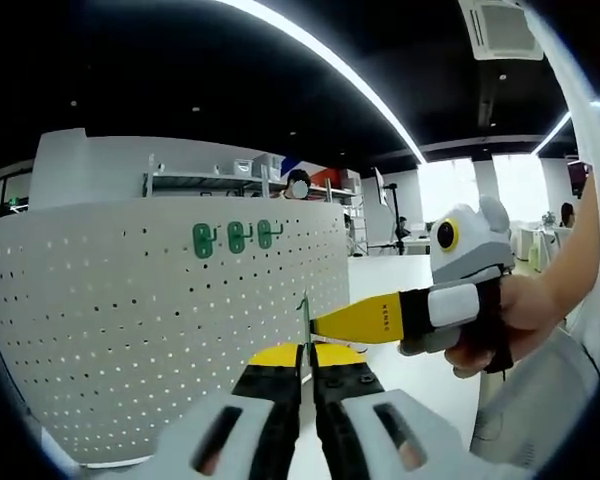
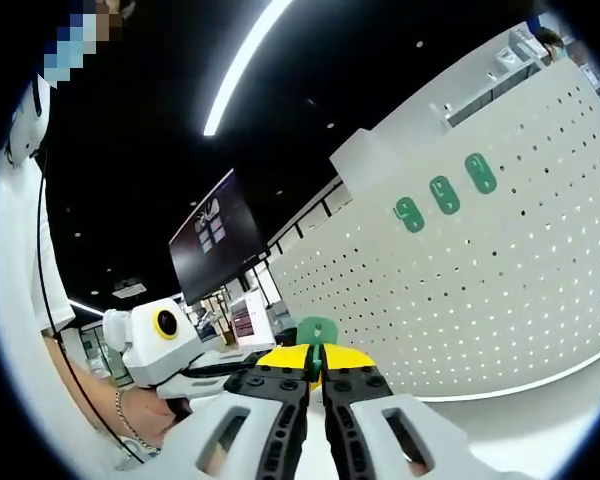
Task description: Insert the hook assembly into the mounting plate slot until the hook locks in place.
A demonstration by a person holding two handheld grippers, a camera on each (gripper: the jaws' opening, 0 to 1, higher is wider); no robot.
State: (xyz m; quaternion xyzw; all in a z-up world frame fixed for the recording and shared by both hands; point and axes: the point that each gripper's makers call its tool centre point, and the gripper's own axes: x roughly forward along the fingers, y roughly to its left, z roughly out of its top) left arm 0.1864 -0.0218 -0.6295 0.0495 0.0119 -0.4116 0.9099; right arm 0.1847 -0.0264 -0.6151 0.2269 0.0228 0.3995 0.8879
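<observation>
At the bottom centre of the left gripper view, the left gripper (image 1: 306, 352) has its jaws nearly closed on the thin edge of a small green hook (image 1: 304, 312), which stands up just above the yellow tips. The right gripper (image 1: 332, 322) reaches in from the right of that frame, its yellow tip touching or just beside the same piece, with a hand (image 1: 500, 320) behind it.

In the right gripper view the right gripper (image 2: 317, 362) is likewise pressed close at bottom centre, the green hook (image 2: 317, 333) pinched between its tips.

Beyond, the white pegboard (image 1: 130, 330) carries three green hooks (image 1: 236, 237) in the upper middle of the left view and upper right of the right view (image 2: 444, 195). By my reading, the held hook is not yet inserted and is well short of the board
</observation>
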